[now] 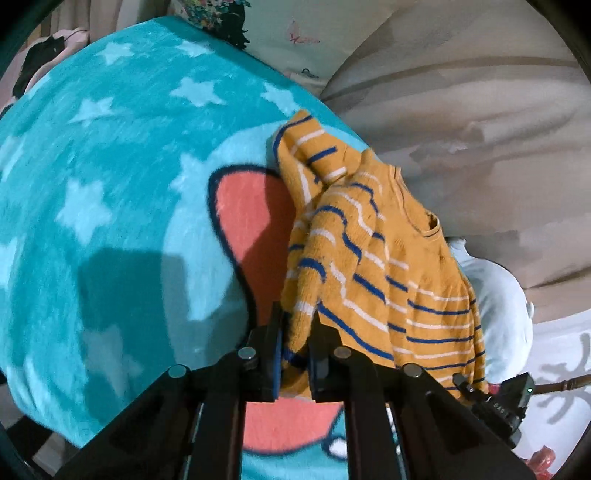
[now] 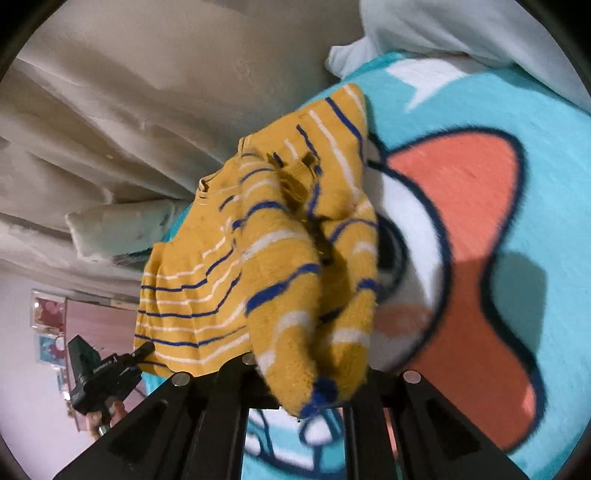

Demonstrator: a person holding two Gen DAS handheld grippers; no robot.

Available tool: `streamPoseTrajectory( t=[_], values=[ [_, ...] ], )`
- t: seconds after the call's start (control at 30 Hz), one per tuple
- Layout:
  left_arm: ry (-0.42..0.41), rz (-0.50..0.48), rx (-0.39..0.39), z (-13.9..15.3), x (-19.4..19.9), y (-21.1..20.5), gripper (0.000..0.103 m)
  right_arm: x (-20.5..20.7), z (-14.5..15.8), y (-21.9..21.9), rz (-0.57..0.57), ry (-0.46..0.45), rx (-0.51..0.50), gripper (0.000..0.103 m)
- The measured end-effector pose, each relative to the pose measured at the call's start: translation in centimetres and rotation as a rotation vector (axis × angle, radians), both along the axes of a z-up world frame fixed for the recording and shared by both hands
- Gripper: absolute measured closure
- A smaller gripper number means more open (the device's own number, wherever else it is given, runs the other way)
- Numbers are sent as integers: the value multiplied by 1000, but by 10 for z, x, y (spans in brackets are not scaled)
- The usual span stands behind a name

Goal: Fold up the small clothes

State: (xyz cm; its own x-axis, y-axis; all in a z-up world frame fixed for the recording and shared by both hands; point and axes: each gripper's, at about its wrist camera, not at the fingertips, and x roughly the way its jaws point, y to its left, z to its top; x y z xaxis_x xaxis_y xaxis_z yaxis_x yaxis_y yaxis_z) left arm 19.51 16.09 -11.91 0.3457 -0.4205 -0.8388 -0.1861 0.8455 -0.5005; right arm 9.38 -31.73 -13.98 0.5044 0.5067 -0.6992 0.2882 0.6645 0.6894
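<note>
A small mustard-yellow sweater with blue and white stripes hangs lifted over a teal star-patterned blanket. In the left wrist view my left gripper is shut on one edge of the sweater, with fabric pinched between its black fingers. Seen from the right wrist, the sweater drapes over my right gripper, which is shut on a bunched fold; its fingertips are hidden under the knit. Each gripper shows in the other's view: the right one at the sweater's lower right, the left one at its lower left.
The blanket bears a cartoon figure in coral, white and black. A pale pillow lies beyond the sweater, against beige draped fabric. More pale bedding sits at the blanket's far edge. Dark and pink clothes lie at the far left.
</note>
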Motion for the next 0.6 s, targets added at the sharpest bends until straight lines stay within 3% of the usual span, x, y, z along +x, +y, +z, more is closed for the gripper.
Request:
streamPoseTrajectory(
  t=[0.1,0.2,0.3,0.33,0.4,0.47,0.6],
  values=[
    [16,10,-9,-2,-21,1,93,-25,-7,-8,-13,15,46,94],
    [60,16,-1,-23,-39,1,92,-45,-24,-10,-13,45,33,92],
    [66,59,49,-29,-50,4,91,-59,-33,-15,-33,90,-66,73],
    [56,66,50,-26,-52,5,91,-65,-28,-20,-44,84,-96,67],
    [21,85,70,-14,-62,9,90,-75,-16,-31,-62,64,-132,66],
    [-30,96,148,2,-72,11,89,-85,2,-44,-95,38,-178,66],
    [-90,79,237,22,-92,6,86,-85,46,-46,-94,-87,-262,65]
  ],
)
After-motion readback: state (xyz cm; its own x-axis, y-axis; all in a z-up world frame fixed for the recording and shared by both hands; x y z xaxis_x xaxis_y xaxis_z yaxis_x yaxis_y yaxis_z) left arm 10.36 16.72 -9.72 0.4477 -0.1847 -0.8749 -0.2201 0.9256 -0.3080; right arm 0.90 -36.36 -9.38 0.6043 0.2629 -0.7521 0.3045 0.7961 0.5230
